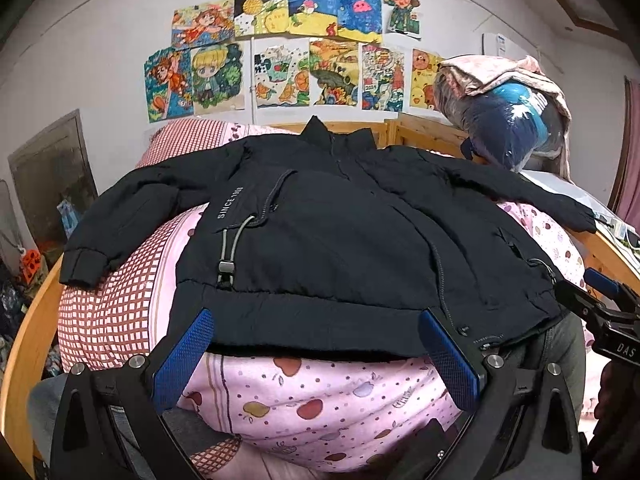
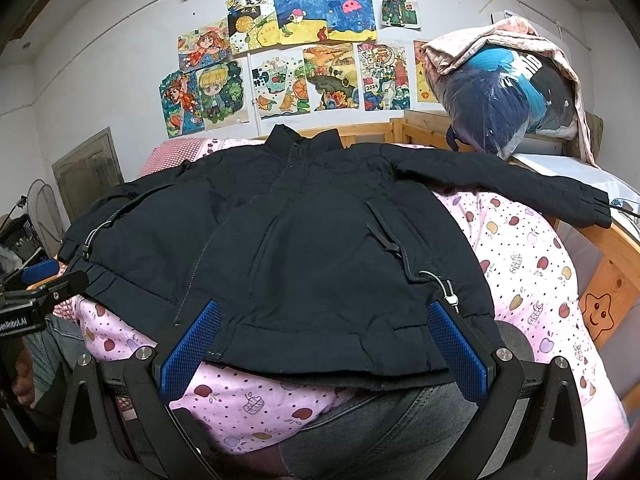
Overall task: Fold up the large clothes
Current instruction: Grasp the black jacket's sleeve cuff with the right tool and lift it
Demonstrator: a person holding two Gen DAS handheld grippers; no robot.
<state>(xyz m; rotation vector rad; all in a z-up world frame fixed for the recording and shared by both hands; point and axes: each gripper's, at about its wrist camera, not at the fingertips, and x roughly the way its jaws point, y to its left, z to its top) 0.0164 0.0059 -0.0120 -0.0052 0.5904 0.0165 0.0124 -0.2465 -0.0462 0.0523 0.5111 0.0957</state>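
A black jacket (image 1: pixel 320 232) lies spread front-up across the middle of both frames on a pink quilt (image 1: pixel 320 400) printed with small apples and dots, collar toward the wall and hem toward the cameras. Its cloth looks matte and slightly crinkled, with a gathered hem band and both sleeves stretched sideways.

Only the left wrist view shows the white lettering "SINCE 1960" on the chest and the grey elastic cord with its toggle (image 1: pixel 226 268) hanging at centre left. Only the right wrist view shows an orange smiling star (image 2: pixel 598 312) on the wooden bed frame (image 2: pixel 608 276) at the right edge, and a second, smaller cord toggle near the lower right of the jacket.

The left gripper (image 1: pixel 316 348) hangs at the hem with its blue, knurled pads spread wide, holding nothing. The right gripper (image 2: pixel 324 340) is likewise wide apart over the hem on the other side, empty. Each view catches the other gripper at its margin.

A red-checked pillow (image 1: pixel 188 136) sits behind the jacket in the upper left. Glossy plastic-wrapped bedding (image 2: pixel 500 96) under a pale cloth is piled at the upper right. Colourful children's drawings (image 1: pixel 288 44) cover the white wall along the top.
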